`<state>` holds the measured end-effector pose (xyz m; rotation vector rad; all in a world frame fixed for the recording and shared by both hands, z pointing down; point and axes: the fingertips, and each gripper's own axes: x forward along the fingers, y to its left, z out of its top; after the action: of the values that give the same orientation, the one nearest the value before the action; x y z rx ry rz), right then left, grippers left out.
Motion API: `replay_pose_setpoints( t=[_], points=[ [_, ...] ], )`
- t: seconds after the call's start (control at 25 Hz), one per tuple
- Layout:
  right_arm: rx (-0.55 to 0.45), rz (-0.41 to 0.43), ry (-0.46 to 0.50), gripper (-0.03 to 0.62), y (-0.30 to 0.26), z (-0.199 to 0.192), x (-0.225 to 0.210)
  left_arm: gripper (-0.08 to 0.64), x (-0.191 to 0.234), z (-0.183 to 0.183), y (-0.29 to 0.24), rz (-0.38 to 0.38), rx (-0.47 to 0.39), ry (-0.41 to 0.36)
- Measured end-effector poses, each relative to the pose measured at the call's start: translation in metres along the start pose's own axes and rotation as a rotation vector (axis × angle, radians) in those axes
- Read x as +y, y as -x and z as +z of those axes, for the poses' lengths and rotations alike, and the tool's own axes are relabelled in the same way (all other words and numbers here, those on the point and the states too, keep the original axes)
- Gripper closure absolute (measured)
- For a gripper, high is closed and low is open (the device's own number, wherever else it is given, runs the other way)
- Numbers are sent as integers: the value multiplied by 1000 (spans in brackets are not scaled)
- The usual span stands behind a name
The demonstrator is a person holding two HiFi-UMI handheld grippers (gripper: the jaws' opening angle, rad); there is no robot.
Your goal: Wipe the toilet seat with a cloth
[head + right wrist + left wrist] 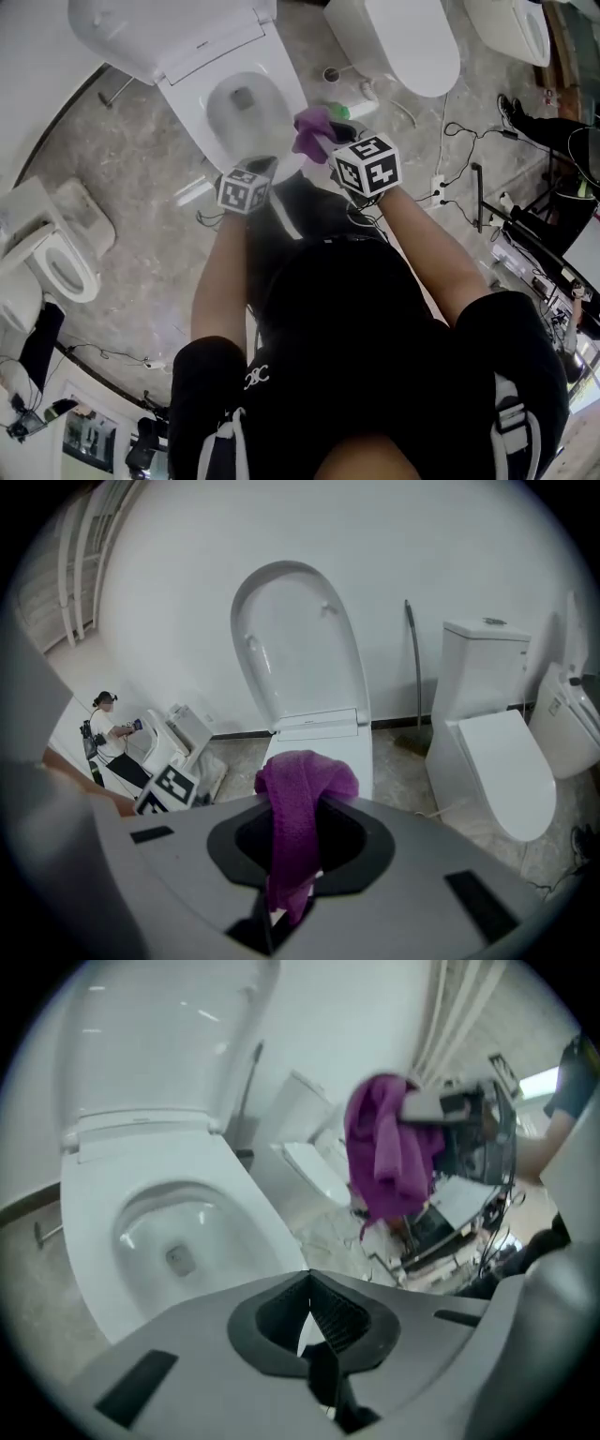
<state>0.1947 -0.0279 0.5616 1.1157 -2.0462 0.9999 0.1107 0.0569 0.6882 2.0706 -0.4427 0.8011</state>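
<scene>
The white toilet [192, 98] stands in front of me with its lid [169, 28] raised; its seat rim [239, 1208] rings the bowl. My right gripper [325, 142] is shut on a purple cloth [312, 131] and holds it in the air over the seat's right front edge. In the right gripper view the cloth [298, 803] hangs folded between the jaws of the right gripper [291, 855]. My left gripper [262, 169] is just left of it, near the seat's front, shut with nothing in it. From the left gripper [314, 1326] the cloth [386, 1147] shows up to the right.
A closed white toilet [408, 37] stands to the right, another toilet [56, 262] to the left on the marble floor. Cables and a power strip [441, 187] lie on the floor at right. A person [111, 726] stands far off.
</scene>
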Motion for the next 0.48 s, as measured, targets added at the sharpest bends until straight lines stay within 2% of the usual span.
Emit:
replay_pose_setpoints(
  t=[0.08,0.16,0.36,0.48],
  points=[
    [10,-10,22,537,-13,2,-2,552,11,26,20,-8,-134,86],
    [19,-20,27,537,-29,3,-2,552,23,42,40,-7,-224,138],
    [22,-78,61,537,-75,23,-25,552,55,80,82,75,-419,185],
    [7,-136,61,537,-111,39,-52,552,77,93,93,126,-476,195]
  ],
)
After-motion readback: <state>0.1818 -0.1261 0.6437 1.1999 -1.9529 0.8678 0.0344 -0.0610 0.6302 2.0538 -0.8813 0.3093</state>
